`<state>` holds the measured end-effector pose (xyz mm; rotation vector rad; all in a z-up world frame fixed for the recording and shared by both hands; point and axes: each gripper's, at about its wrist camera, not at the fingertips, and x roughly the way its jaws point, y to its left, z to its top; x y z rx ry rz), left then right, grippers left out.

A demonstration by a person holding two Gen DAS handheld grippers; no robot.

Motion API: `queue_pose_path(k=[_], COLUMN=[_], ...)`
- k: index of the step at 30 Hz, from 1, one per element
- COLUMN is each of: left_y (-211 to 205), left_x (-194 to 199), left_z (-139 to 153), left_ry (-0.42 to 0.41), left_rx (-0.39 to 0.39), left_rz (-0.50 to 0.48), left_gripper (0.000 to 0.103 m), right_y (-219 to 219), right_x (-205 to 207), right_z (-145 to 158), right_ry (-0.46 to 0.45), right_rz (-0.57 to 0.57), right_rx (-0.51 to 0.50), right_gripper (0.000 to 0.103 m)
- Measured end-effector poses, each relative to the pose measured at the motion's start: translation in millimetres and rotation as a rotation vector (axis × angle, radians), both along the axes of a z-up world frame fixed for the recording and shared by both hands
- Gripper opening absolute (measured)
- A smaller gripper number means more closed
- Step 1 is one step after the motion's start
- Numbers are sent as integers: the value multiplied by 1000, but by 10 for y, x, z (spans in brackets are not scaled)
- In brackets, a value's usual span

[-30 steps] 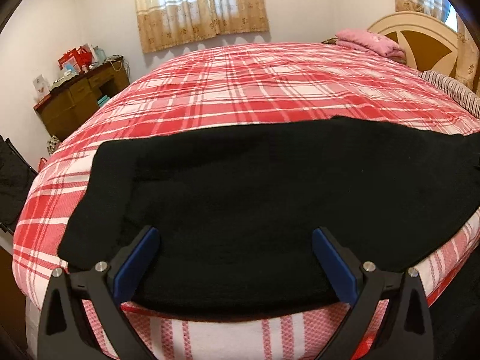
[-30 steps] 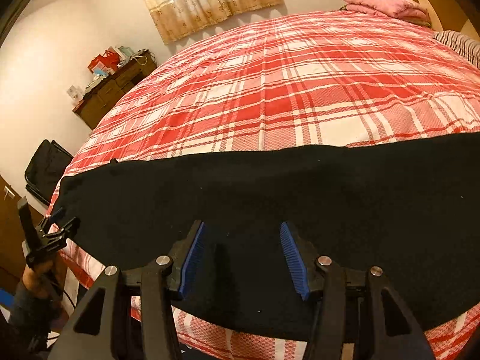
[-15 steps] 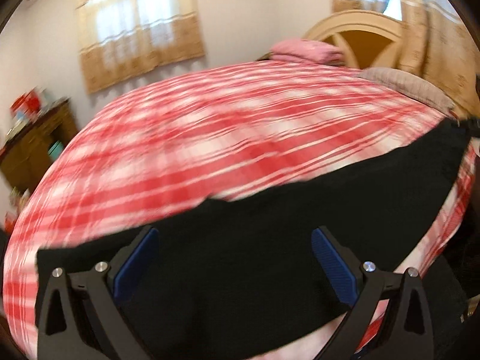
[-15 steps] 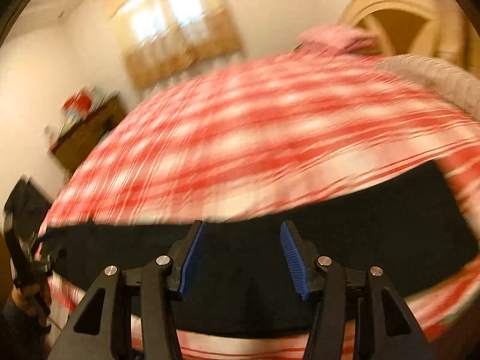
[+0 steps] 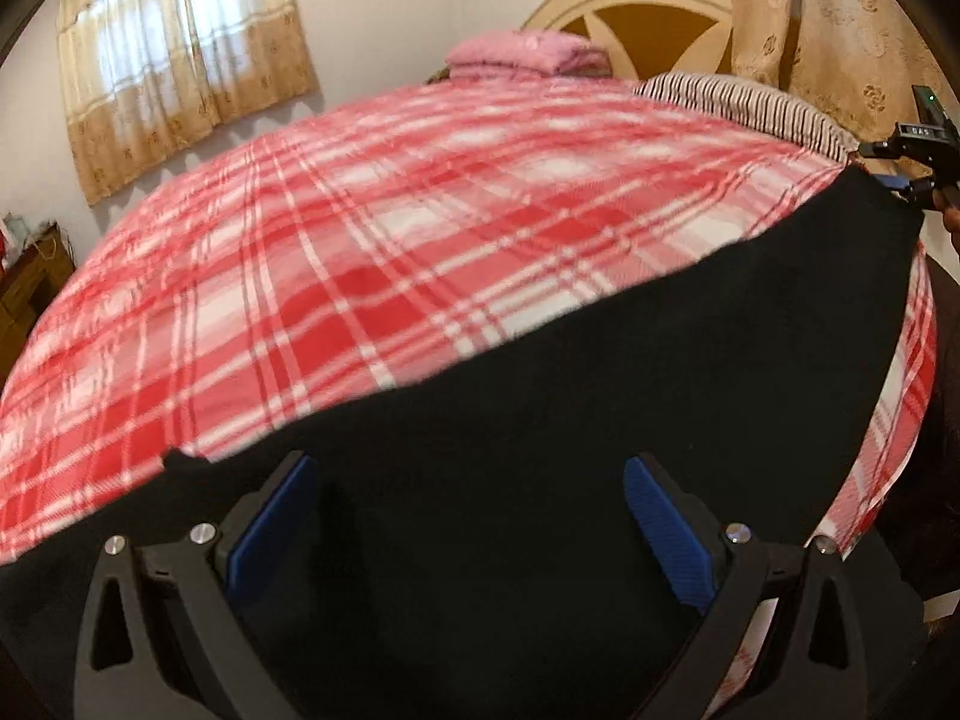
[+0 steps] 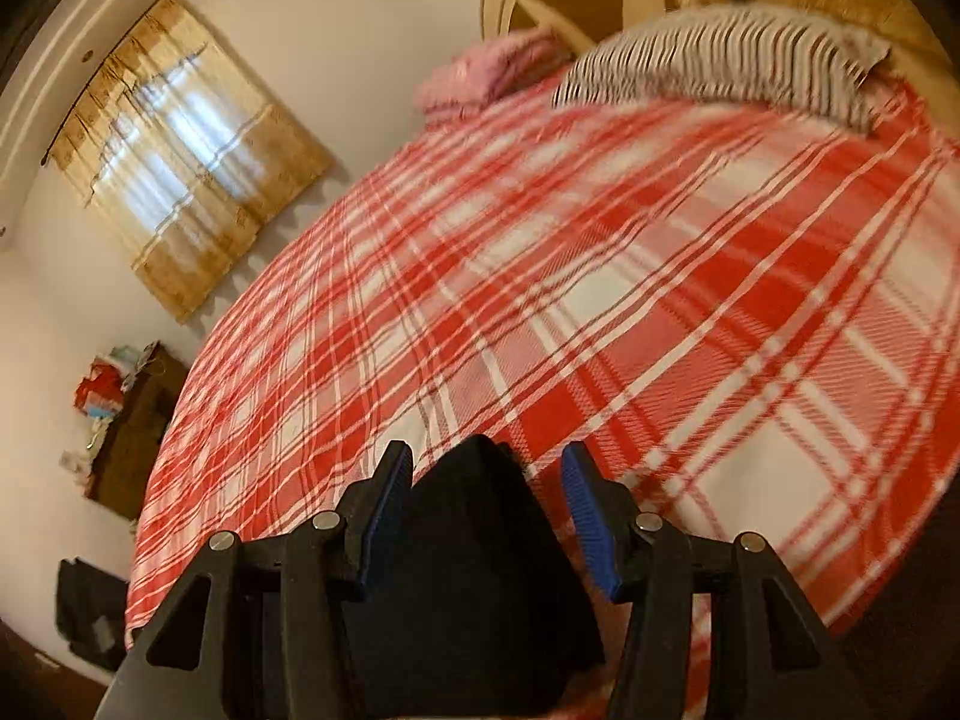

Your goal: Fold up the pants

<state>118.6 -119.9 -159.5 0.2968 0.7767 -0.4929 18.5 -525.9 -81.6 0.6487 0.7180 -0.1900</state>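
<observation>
My left gripper (image 5: 471,528) hangs with its jaws spread wide above the black pants (image 5: 600,396), gripping nothing. The pants lie along the near edge of the red plaid bed (image 5: 420,252), apparently in a long doubled strip. My right gripper (image 6: 486,510) has its jaws part-spread around a pants corner (image 6: 474,480), not yet pinching. I judge the crosswise folds remain.
</observation>
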Motion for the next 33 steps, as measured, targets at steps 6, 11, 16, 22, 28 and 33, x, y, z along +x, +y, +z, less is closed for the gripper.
queue_pose_path(k=[6, 11, 16, 22, 28, 33], left_y=[46, 37, 51, 81, 169, 289], left_x=[40, 27, 11, -18, -104, -155], left_z=[-99, -78, -97, -90, -38, 13], left_ry=[43, 49, 39, 43, 37, 15], left_rx=[-35, -42, -44, -50, -82, -90], left_rz=[26, 40, 46, 54, 82, 128], left_gripper=[103, 103, 103, 103, 103, 103], right_y=[45, 115, 147, -104, 122, 397], right_x=[188, 176, 238, 55, -298, -300], right_z=[-160, 16, 6, -137, 118, -14], right_ry=[71, 2, 68, 124, -1, 47], right_rz=[63, 77, 13, -111, -54, -12], right_rx=[-3, -67, -169, -198, -149, -170], right_gripper=[24, 10, 8, 1, 3, 3])
